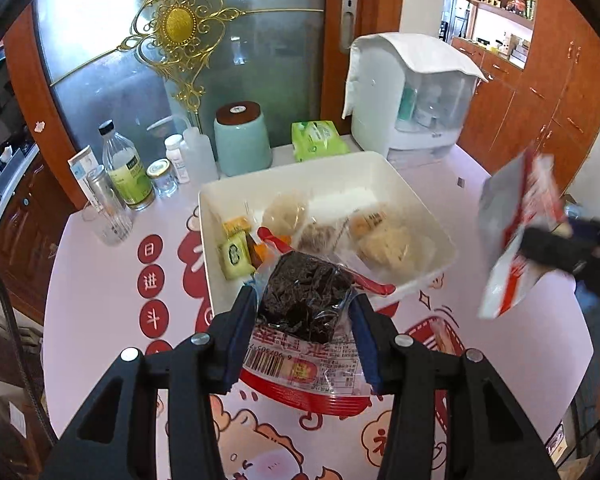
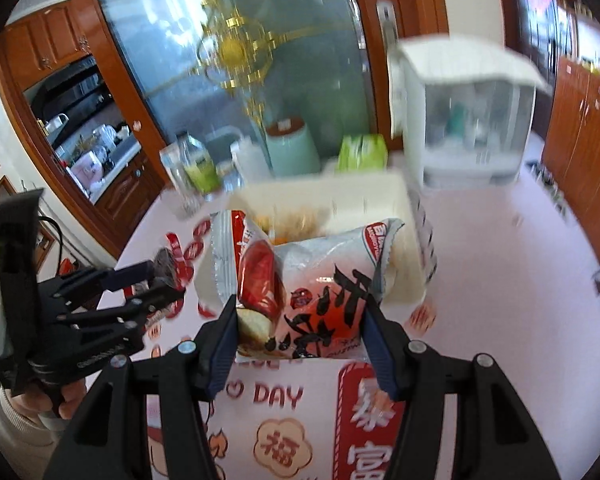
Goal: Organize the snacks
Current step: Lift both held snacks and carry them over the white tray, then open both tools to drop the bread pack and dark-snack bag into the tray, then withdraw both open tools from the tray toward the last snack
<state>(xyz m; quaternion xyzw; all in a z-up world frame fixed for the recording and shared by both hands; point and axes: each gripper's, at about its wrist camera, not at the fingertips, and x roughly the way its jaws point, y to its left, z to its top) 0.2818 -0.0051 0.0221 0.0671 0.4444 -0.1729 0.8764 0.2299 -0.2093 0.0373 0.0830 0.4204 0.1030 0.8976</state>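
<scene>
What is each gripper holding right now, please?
Left gripper: closed on the dark snack packet.
Right gripper: closed on the red-and-white snack bag.

Inside the white rectangular plastic tray (image 1: 420, 200) on the pink printed counter (image 1: 100, 280): wrapped snacks; behind it, a pale green lidded canister (image 1: 242, 140) and green tissue pack (image 1: 318, 140)

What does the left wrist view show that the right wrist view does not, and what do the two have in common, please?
Only the left wrist view shows the left claw shut on a clear packet of dark snack, and sharply the wrapped snacks lying in the white tray.

Only the right wrist view shows the printed front of the red and white snack bag gripped in the right claw, and the person's hand holding the left tool.

Both show the tray, the teal canister, the green tissue pack and the pink tablecloth.
</scene>
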